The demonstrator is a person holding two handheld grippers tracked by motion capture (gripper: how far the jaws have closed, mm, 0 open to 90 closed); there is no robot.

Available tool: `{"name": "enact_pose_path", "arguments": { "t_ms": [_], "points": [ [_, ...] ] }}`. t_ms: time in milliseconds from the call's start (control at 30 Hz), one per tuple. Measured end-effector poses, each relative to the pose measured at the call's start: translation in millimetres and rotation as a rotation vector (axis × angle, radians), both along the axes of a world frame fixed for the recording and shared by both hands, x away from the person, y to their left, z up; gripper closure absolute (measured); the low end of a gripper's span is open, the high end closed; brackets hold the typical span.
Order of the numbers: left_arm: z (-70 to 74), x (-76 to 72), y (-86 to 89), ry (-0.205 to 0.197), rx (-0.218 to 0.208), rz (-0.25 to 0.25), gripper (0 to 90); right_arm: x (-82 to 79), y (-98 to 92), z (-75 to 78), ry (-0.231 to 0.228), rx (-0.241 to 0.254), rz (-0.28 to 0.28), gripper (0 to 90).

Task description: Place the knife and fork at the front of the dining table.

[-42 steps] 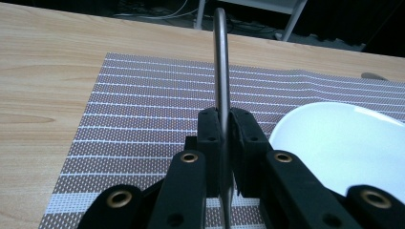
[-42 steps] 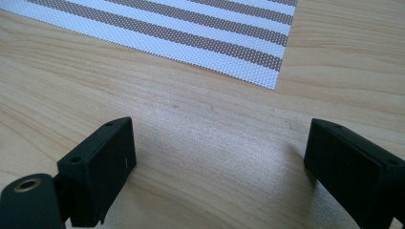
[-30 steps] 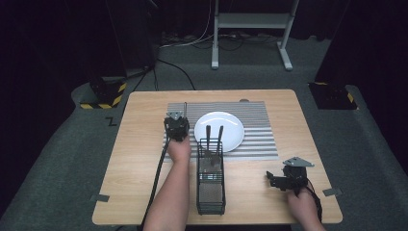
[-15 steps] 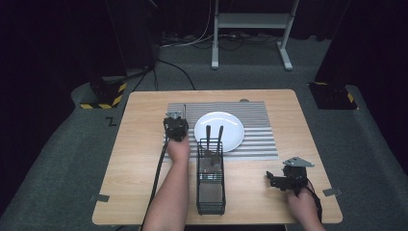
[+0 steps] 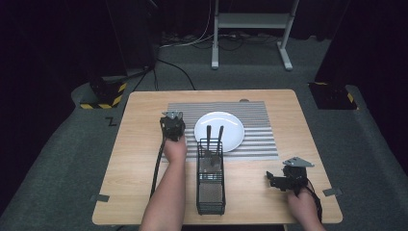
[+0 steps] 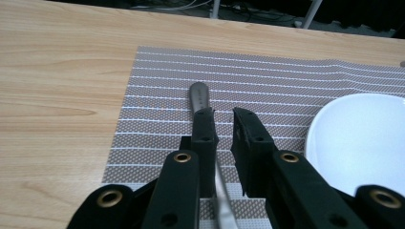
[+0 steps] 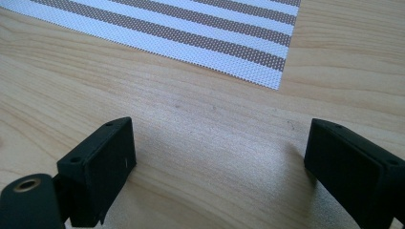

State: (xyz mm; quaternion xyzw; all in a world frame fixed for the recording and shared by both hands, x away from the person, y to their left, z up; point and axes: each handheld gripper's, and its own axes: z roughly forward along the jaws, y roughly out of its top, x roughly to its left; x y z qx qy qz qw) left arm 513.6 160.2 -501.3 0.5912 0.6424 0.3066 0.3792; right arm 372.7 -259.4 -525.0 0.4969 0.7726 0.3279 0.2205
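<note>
Table (image 5: 144, 159) evenly lit from overhead; surroundings fall into near-black. Soft shadows under the right gripper (image 7: 219, 167) jaws. Plate (image 6: 363, 143) slightly overexposed. Nearest jaw parts blurred.

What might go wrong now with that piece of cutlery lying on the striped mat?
The left gripper has just been opening, and the utensil lies on the placemat against one jaw, so lifting away might drag it askew. It could also slide toward the white plate close beside it.

Overhead camera looks forward; gripper cameras skim placemat (image 6: 157, 119).
</note>
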Motion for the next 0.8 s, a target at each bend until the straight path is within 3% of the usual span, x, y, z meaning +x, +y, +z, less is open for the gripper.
{"name": "enact_pose_path", "arguments": {
  "t_ms": [200, 333, 400, 467, 533, 567, 633, 733, 800],
  "points": [
    [2.9, -16.0, 7.2, -0.015, 0.024, -0.016, 71.8, 0.0, 0.0, 0.0, 0.000, 0.000, 0.000, 10.0],
    [3.9, -32.9, 12.2, -0.030, 0.031, -0.032, 60.5, 0.0, 0.0, 0.0, 0.000, 0.000, 0.000, 10.0],
    [2.5, -41.7, 14.0, -0.029, 0.015, -0.044, 56.1, 0.0, -0.1, 0.0, -0.001, 0.000, 0.001, 10.0],
    [0.1, -50.0, 13.8, -0.024, 0.036, -0.057, 51.1, 0.0, -0.1, 0.0, 0.000, 0.000, 0.001, 10.0],
    [-4.2, -56.3, 11.1, 0.008, 0.036, -0.090, 43.6, 0.0, -0.1, 0.0, 0.000, 0.000, 0.001, 10.0],
    [-6.0, -58.3, 8.3, 0.041, 0.047, -0.108, 41.6, 0.0, 0.0, 0.0, 0.001, 0.000, 0.000, 10.0],
    [-10.8, -65.6, 0.5, 0.060, 0.091, -0.140, 36.3, 0.1, -0.1, 0.0, 0.000, 0.000, 0.001, 10.0],
    [-16.5, -74.3, -7.3, 0.094, 0.139, -0.178, 38.5, 0.1, -0.1, 0.0, 0.000, 0.000, 0.001, 10.0],
    [-19.0, -78.4, -8.4, 0.107, 0.135, -0.186, 41.5, 0.1, -0.1, 0.0, 0.000, 0.000, 0.001, 9.9]
  ]
}}
